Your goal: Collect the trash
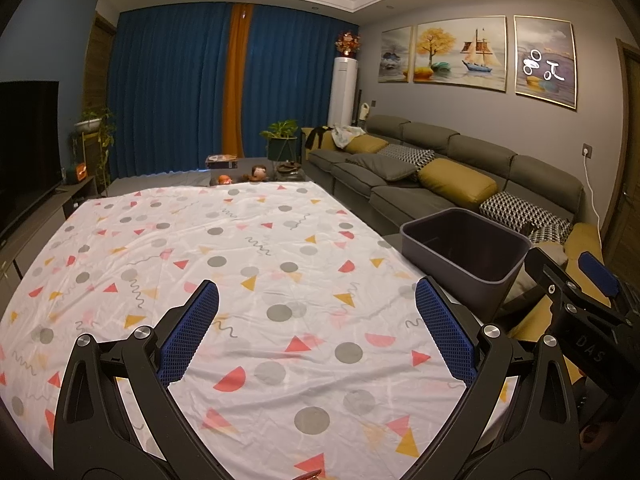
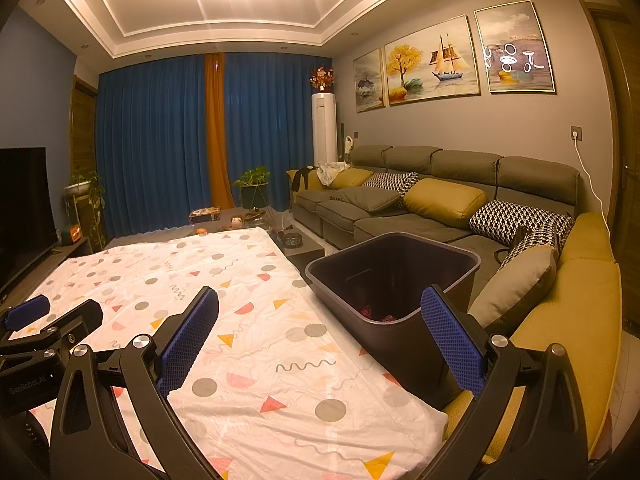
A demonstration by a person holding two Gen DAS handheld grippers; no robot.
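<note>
A dark grey bin (image 1: 464,256) stands at the table's right edge; in the right wrist view (image 2: 394,280) reddish scraps (image 2: 376,314) lie at its bottom. My left gripper (image 1: 316,328) is open and empty, above the patterned tablecloth (image 1: 240,248). My right gripper (image 2: 320,332) is open and empty, near the bin's near wall, its right finger in front of the bin. The right gripper also shows at the right edge of the left wrist view (image 1: 580,292). No loose trash shows on the cloth.
A grey sofa (image 2: 440,216) with yellow and patterned cushions runs along the right. A TV (image 1: 24,140) and cabinet stand at left. A low table with small items (image 1: 248,172) and plants lies beyond the cloth's far edge, before blue curtains.
</note>
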